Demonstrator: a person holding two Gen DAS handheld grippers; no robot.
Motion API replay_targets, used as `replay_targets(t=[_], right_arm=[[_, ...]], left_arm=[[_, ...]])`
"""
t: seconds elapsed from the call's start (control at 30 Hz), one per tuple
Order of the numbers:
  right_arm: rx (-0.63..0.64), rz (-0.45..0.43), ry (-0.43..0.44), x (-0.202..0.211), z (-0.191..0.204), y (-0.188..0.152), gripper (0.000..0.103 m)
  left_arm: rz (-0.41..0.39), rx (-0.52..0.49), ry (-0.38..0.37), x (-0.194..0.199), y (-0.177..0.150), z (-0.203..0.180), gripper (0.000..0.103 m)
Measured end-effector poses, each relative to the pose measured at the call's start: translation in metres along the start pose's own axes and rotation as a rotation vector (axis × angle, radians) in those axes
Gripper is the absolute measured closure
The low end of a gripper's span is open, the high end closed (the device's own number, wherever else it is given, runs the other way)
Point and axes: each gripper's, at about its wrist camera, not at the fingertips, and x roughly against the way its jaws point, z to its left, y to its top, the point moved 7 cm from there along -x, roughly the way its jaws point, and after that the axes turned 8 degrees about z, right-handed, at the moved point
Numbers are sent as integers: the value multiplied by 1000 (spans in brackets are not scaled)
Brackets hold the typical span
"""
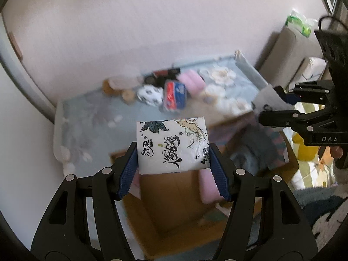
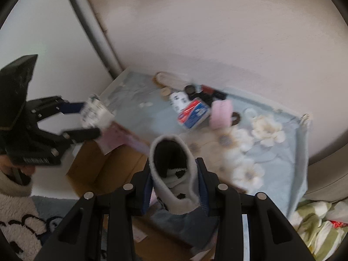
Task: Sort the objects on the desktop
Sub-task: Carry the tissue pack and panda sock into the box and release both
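My left gripper (image 1: 173,150) is shut on a white tissue pack (image 1: 173,144) with black lettering, held above an open cardboard box (image 1: 171,204). My right gripper (image 2: 174,169) is shut on a grey sock (image 2: 174,180) with black patches, its dark cuff opening facing up. In the right wrist view the left gripper (image 2: 87,119) shows at the left with the tissue pack (image 2: 93,113). In the left wrist view the right gripper (image 1: 280,108) shows at the right edge with the sock (image 1: 267,100). Both hang over the near edge of a table (image 2: 282,152) with a pale blue flowered cloth.
On the table by the wall lie a red-and-blue tissue pack (image 2: 193,114), a pink roll (image 2: 221,113), a white spotted item (image 2: 178,100), dark small items (image 2: 202,92) and a tape roll (image 2: 165,91). The box (image 2: 102,167) holds pink and striped cloth. A sofa (image 1: 289,50) stands at the right.
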Motion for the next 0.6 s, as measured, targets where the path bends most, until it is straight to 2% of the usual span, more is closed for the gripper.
replay_targets(t=[0.13,0.33,0.6], right_arm=[[16,34,49,-13,16,-15,69],[46,107,83,-39,32,-37,69],[41,105,114,-40,39,-42,69]], left_arm=[[42,17,14,-25,-20,-12,43],[109,36,22,-47,-41,-11,43],[127,41,40,-56,-45,-9,43]])
